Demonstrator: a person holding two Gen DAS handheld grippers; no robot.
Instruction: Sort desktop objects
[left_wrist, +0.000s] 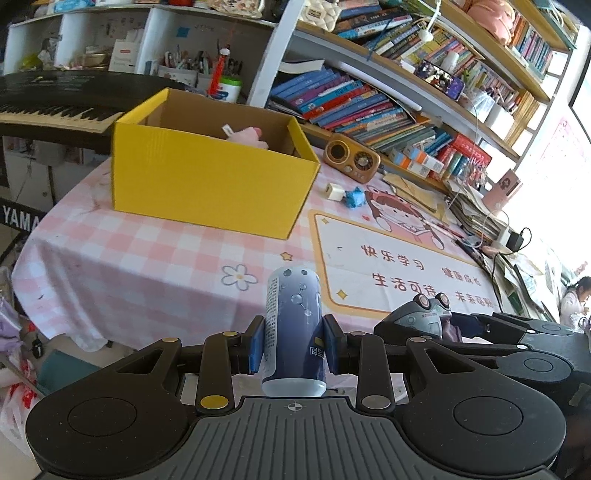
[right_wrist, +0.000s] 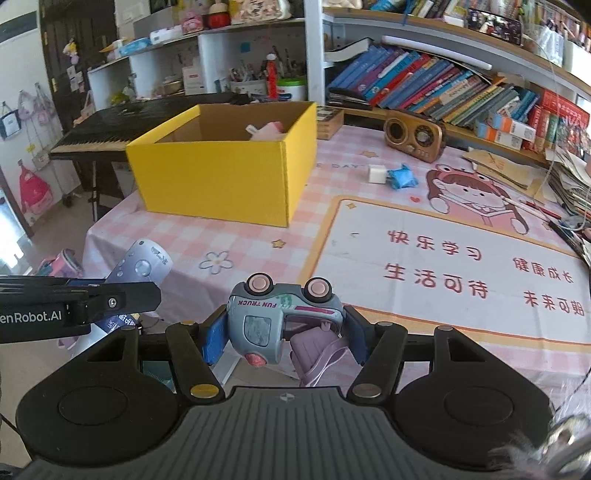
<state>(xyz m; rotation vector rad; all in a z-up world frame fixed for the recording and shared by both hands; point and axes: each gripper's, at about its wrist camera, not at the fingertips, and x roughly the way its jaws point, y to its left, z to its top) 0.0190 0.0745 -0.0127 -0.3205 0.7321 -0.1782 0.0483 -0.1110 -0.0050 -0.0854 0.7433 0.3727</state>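
Note:
My left gripper (left_wrist: 293, 345) is shut on a blue and white bottle (left_wrist: 293, 328), held upright above the table's near edge; the bottle also shows in the right wrist view (right_wrist: 142, 266). My right gripper (right_wrist: 284, 332) is shut on a grey toy truck (right_wrist: 280, 317), held upside down with its pink wheels up; the truck also shows in the left wrist view (left_wrist: 424, 314). A yellow cardboard box (left_wrist: 210, 184) (right_wrist: 225, 177) stands open at the far left of the table with a pink plush toy (left_wrist: 245, 134) (right_wrist: 267, 131) inside.
A white charger cube (right_wrist: 376, 174) and a blue crumpled wrapper (right_wrist: 402, 179) lie right of the box. A brown retro radio (right_wrist: 412, 136) stands by the bookshelf. A keyboard piano (right_wrist: 110, 129) stands left of the table. Paper stacks and cables (left_wrist: 480, 221) crowd the right edge.

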